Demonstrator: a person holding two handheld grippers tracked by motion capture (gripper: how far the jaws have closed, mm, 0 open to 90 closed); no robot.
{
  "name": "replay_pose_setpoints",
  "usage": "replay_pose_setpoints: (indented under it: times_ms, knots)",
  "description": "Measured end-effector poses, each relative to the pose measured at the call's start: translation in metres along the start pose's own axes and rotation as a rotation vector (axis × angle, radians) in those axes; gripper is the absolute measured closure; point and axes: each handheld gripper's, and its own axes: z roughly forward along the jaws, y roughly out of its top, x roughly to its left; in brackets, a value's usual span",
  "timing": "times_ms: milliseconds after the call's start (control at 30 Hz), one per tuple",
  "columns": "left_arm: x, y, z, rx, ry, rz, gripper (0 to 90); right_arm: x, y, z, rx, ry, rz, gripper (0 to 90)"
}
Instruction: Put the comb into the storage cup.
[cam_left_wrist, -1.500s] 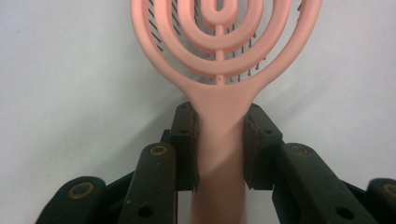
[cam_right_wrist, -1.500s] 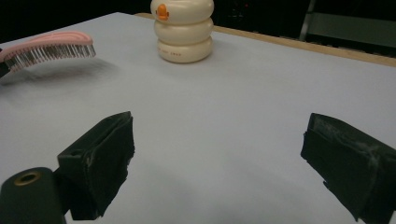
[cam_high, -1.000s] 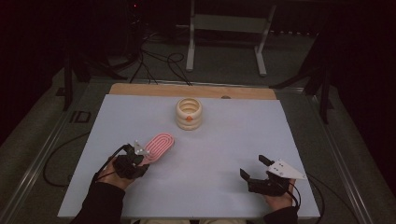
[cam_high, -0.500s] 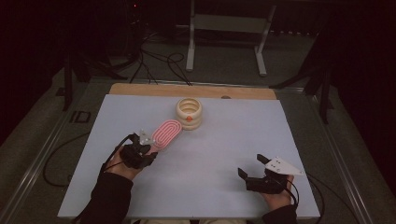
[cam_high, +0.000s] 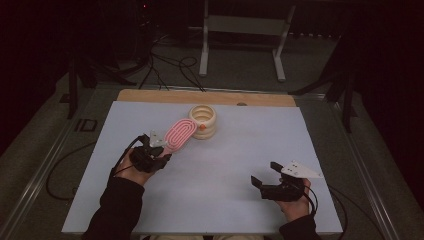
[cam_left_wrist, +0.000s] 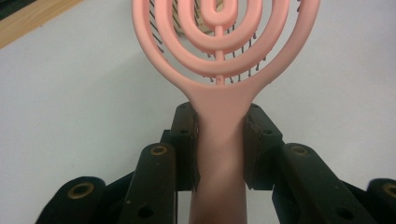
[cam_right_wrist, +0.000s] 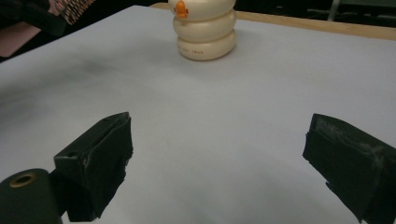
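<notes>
Both jaws of the left tongs clamp the pink brush's handle.

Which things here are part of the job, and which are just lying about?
In the job:
brush, clamped by its handle in the left gripper
ringed cup, beside the brush head

Lying about:
right gripper, open over bare table

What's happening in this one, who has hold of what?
A person works at a white table with a tool in each hand. The left tool is clamped on the handle of a pink hairbrush, its head up near the cream ringed holder. The right tool hangs open over bare table, holding nothing.
</notes>
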Motion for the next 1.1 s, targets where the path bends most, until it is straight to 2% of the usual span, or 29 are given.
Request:
replay_pose_setpoints:
  times_ms: [200,233,367,500,600,767,867,933,967,1100]
  knots:
    - [-0.001,0.003,0.001,-0.005,0.003,0.004,70.1,0.001,0.005,0.004,0.007,0.000,-0.003,7.5]
    - [-0.001,0.008,0.002,-0.013,0.006,0.015,70.1,0.002,0.008,0.007,0.017,-0.013,-0.002,7.6]
    - [-0.003,0.015,0.003,-0.020,0.012,0.031,70.1,0.004,0.013,0.011,0.030,-0.017,-0.003,7.6]
    - [-0.006,0.019,0.004,-0.024,0.013,0.050,70.1,0.003,0.018,0.012,0.016,0.004,0.015,7.6]
    - [-0.009,0.024,0.005,-0.033,0.017,0.071,70.1,0.002,0.026,0.015,0.003,0.037,0.056,7.6]
    - [-0.013,0.029,0.006,-0.051,0.010,0.083,70.1,0.001,0.031,0.018,0.003,0.056,0.085,7.6]
    - [-0.015,0.032,0.007,-0.063,0.009,0.093,70.1,0.001,0.041,0.026,0.008,0.082,0.111,7.6]
    - [-0.015,0.032,0.007,-0.063,0.009,0.093,70.1,0.002,0.042,0.027,0.010,0.083,0.113,7.6]
    - [-0.018,0.034,0.007,-0.069,0.009,0.110,70.1,0.004,0.047,0.031,0.011,0.092,0.110,7.6]
    - [-0.021,0.037,0.007,-0.075,0.009,0.124,70.1,0.008,0.052,0.035,0.010,0.111,0.114,7.6]
